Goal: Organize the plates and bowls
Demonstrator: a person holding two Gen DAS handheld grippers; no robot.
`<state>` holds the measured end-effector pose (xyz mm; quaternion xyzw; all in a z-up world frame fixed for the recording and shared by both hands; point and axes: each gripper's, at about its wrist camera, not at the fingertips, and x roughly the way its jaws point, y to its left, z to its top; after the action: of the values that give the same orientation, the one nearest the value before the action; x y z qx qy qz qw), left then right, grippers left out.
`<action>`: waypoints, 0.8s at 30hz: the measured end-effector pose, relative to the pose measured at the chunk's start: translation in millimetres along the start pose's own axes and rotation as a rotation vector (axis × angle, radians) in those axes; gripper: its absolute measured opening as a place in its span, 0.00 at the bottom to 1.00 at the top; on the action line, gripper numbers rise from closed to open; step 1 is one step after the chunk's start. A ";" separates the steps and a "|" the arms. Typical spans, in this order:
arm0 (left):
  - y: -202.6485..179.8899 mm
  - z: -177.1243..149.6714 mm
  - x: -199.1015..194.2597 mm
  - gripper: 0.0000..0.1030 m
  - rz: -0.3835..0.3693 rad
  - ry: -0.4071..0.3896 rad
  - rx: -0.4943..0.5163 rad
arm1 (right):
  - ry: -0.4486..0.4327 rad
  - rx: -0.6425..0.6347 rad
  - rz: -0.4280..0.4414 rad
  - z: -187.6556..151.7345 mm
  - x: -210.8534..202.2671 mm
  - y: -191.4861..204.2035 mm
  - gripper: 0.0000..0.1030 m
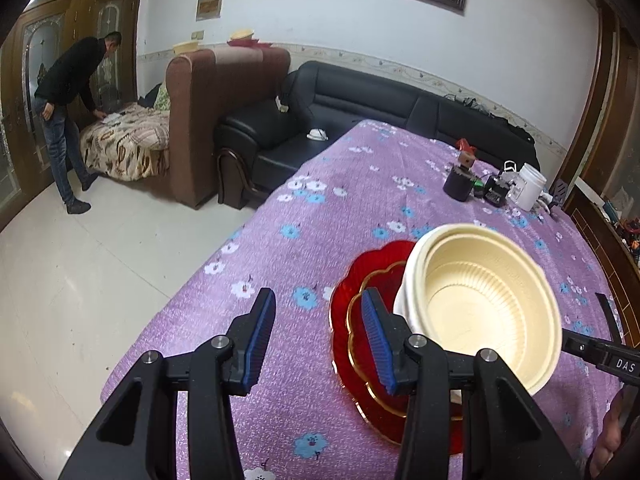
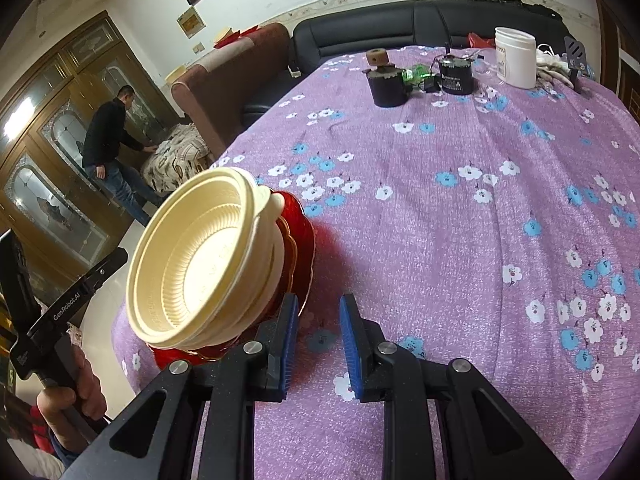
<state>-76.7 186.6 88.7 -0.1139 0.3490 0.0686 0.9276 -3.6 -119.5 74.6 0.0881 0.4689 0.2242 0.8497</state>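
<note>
A stack of nested cream plastic bowls (image 1: pixel 480 292) stands on red scalloped plates with gold rims (image 1: pixel 352 276), near the table's left edge. My left gripper (image 1: pixel 318 296) is open just left of the stack, with only tablecloth between its blue pads; its right finger (image 1: pixel 378 340) overlaps the plates' rim. In the right wrist view the bowls (image 2: pixel 200 264) and red plates (image 2: pixel 300 236) lie to the left. My right gripper (image 2: pixel 319 300) is open by a narrow gap with nothing in it, and its left finger (image 2: pixel 290 332) is beside the plate rim.
A purple flowered cloth (image 2: pixel 460 240) covers the table. At its far end stand a white jar (image 2: pixel 515 56), two black cylinders (image 2: pixel 388 86) and small clutter. A black sofa (image 1: pixel 320 120) and brown sofa lie beyond; a person (image 1: pixel 68 112) stands far left.
</note>
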 end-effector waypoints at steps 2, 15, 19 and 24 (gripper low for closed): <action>0.8 -3.9 4.8 0.43 -0.002 0.017 0.002 | 0.009 0.003 -0.002 -0.3 5.2 -0.8 0.23; -7.7 -15.3 29.8 0.22 -0.021 0.082 0.048 | 0.031 -0.009 0.010 -2.5 32.2 2.2 0.23; -10.6 -18.3 39.5 0.19 -0.027 0.100 0.053 | 0.031 -0.013 0.005 -3.7 39.6 5.9 0.23; -15.8 -20.9 45.2 0.13 -0.037 0.100 0.071 | 0.039 0.008 0.039 -6.7 50.9 7.5 0.16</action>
<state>-52.8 168.1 46.1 -0.0907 0.3950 0.0333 0.9136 12.0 -89.6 35.2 0.0963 0.4847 0.2404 0.8354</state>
